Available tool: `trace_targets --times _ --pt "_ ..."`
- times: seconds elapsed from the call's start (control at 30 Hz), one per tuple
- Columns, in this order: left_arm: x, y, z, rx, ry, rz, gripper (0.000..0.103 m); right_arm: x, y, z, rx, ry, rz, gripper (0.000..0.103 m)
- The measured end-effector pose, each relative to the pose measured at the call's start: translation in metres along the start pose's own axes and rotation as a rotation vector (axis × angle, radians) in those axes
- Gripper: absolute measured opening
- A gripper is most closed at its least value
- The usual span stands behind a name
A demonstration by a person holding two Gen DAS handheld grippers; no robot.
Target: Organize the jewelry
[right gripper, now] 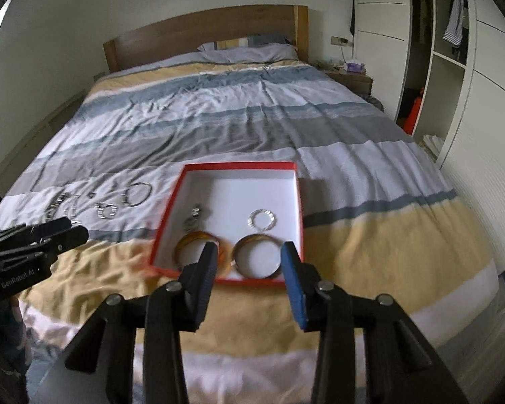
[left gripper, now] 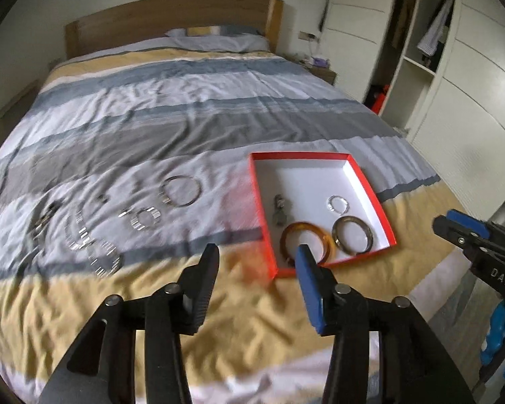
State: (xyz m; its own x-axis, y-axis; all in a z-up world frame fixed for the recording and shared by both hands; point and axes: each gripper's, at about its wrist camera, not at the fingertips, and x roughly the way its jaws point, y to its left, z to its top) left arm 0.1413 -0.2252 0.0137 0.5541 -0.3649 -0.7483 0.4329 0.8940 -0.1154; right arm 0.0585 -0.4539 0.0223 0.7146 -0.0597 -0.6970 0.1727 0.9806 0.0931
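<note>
A red box (right gripper: 294, 202) lies on the striped bedspread (left gripper: 219, 107) near the foot of the bed. Inside: an amber bangle (left gripper: 308, 240), a dark bangle (left gripper: 351, 235), a clear ring (left gripper: 338, 204) and a small metal piece (left gripper: 279, 210). More silver jewelry (left gripper: 181, 191) lies left of the box. Left gripper (left gripper: 257, 262) and right gripper (right gripper: 249, 257) hang above, jaws apart, holding nothing

Wide bare bedspread (right gripper: 252, 128) stretches beyond the red box (right gripper: 239, 165) toward the pillow (right gripper: 249, 50). Loose jewellery (left gripper: 94, 235) crowds the box's left; its right side lies open toward the wardrobe (right gripper: 380, 33).
</note>
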Motion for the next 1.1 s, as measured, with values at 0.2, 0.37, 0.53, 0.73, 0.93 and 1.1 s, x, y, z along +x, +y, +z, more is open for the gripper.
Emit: trace_targets --times 0.2,0.37,0.53,0.73,0.93,1.1 --pt "-0.052 0.020 -0.033 -0.046 -0.036 0.066 0.053 -0.043 0.022 -0.022 0.034 -0.025 0.026 0.037" --pt "-0.096 0.032 -0.058 -0.056 -0.081 0.127 0.053 -0.072 0.039 -0.036 0.062 -0.046 0.053 0.037" --pt "-0.128 0.036 -0.076 -0.069 -0.115 0.163 0.053 -0.097 0.055 -0.051 0.054 -0.066 0.061 0.037" --pt "-0.159 0.043 -0.097 -0.096 -0.143 0.207 0.068 -0.123 0.073 -0.066 0.033 -0.086 0.080 0.037" --pt "-0.181 0.060 -0.113 -0.123 -0.166 0.249 0.071 -0.141 0.085 -0.071 0.016 -0.112 0.098 0.037" --pt "-0.200 0.084 -0.124 -0.139 -0.199 0.309 0.071 -0.149 0.094 -0.070 0.024 -0.135 0.127 0.038"
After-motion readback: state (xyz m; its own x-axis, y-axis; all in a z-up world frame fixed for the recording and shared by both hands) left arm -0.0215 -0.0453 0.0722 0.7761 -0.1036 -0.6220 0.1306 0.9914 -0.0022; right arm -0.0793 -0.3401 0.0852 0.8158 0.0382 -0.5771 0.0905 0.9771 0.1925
